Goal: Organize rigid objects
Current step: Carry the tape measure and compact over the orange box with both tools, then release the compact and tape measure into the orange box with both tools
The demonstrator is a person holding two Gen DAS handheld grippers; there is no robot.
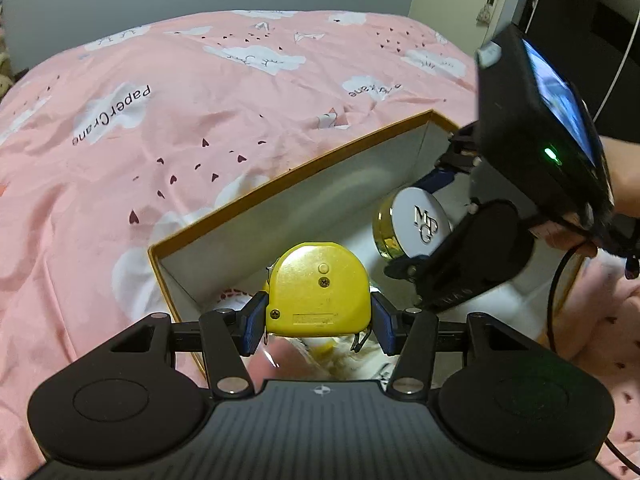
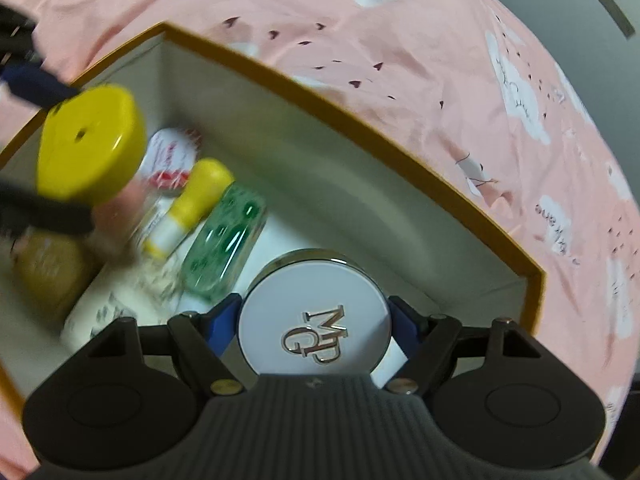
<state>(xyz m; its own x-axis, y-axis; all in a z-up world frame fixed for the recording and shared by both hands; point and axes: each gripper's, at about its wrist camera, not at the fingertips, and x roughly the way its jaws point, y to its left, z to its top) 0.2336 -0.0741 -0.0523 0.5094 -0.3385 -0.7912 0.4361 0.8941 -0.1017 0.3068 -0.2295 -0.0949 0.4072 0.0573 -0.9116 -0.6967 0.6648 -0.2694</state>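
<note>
My left gripper is shut on a yellow tape measure, holding it over the near end of an open box with a gold rim and white inside. My right gripper is shut on a round white-lidded jar with a gold band, held above the box floor. In the left wrist view that jar and the right gripper hang over the box's right half. The tape measure shows blurred at the upper left of the right wrist view, above the box rim.
Inside the box lie a green patterned bottle, a yellow-capped tube, a red-and-white round tin, a brown item and a white bottle. The box sits on a pink bedsheet. A person's hand grips the right device.
</note>
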